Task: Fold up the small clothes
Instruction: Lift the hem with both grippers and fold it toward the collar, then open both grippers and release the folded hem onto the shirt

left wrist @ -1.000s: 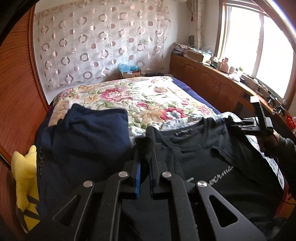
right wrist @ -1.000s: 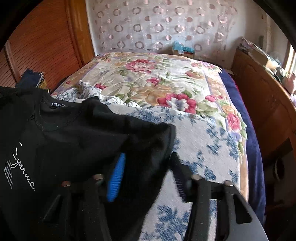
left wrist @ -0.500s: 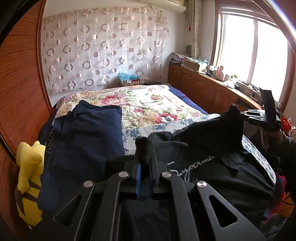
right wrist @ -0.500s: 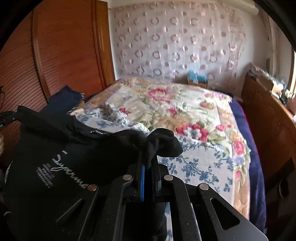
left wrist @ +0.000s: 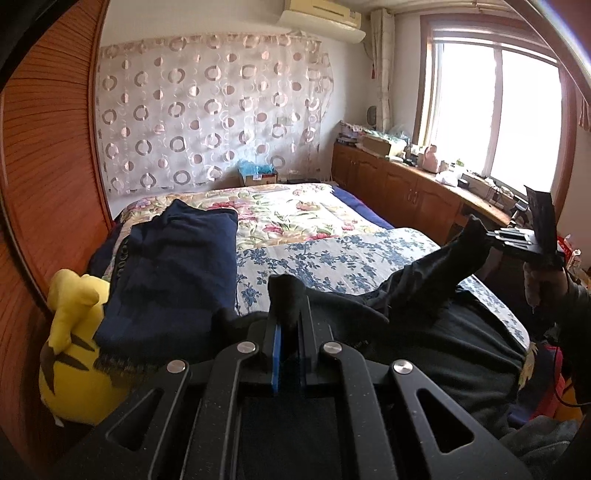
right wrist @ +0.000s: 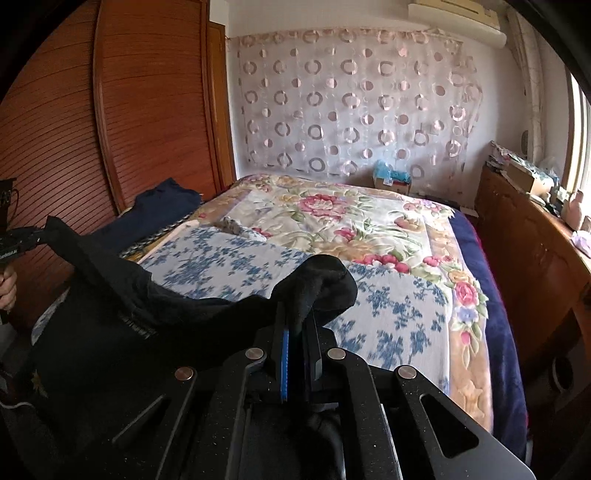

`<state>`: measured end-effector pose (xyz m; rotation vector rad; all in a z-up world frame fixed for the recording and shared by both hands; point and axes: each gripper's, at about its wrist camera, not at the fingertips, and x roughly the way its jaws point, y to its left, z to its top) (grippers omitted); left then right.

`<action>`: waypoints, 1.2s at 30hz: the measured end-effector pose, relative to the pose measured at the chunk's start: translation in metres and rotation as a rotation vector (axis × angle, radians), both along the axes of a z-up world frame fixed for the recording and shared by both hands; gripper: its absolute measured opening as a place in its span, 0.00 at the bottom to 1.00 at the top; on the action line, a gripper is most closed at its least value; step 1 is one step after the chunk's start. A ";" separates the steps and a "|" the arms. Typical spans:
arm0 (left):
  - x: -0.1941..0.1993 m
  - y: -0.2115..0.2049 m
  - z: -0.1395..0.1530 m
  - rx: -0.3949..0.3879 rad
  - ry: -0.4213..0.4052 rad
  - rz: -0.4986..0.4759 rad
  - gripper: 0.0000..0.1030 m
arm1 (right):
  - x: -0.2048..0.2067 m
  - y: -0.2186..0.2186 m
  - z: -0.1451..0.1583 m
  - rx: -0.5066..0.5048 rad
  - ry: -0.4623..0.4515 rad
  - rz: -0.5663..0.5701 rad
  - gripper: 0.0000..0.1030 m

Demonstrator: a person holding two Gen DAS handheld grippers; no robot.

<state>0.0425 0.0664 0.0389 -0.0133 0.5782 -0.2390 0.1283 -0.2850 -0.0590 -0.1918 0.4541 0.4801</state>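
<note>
A folded garment [left wrist: 173, 266] lies on the bed [left wrist: 295, 218], a plush toy [left wrist: 74, 339] at its left.

home bedroom: bed [left wrist: 303, 206] under floral quilt, sheer circle-patterned curtain [left wrist: 207, 110] on far wall, slatted wooden wardrobe [right wrist: 140, 110], cluttered cabinets [left wrist: 399, 184] below window [left wrist: 491, 110], wall air conditioner [left wrist: 321, 18], yellow plush toy [left wrist: 70, 354].

Both cameras ride low on the grippers, looking forward along their own fingers and slightly down across the bed [left wrist: 314, 206] toward the circle-patterned curtain [left wrist: 207, 122] on the far wall. The left view sits close behind the left gripper [left wrist: 290, 314], with the window [left wrist: 495, 114] on its right. The right view sits close behind the right gripper [right wrist: 297, 321], with the wooden wardrobe [right wrist: 122, 110] on its left. Each catches the other gripper at its edge, and both share the bed, the curtain and the black shirt [right wrist: 110, 314].
</note>
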 end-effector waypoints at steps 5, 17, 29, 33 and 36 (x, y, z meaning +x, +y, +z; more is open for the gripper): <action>-0.033 0.008 0.001 -0.018 -0.031 0.029 0.07 | -0.035 -0.011 -0.004 0.000 -0.008 0.004 0.05; -0.088 0.025 -0.018 -0.056 -0.020 0.087 0.07 | -0.089 -0.030 -0.003 -0.030 0.040 -0.007 0.05; -0.091 0.035 -0.048 -0.048 0.044 0.115 0.15 | -0.114 -0.026 -0.019 -0.107 0.159 0.010 0.05; -0.092 0.041 -0.049 -0.067 0.037 0.118 0.45 | -0.106 -0.029 -0.024 -0.125 0.187 -0.023 0.31; -0.090 0.047 -0.046 -0.068 0.032 0.127 0.65 | -0.104 -0.035 -0.012 -0.110 0.160 -0.049 0.44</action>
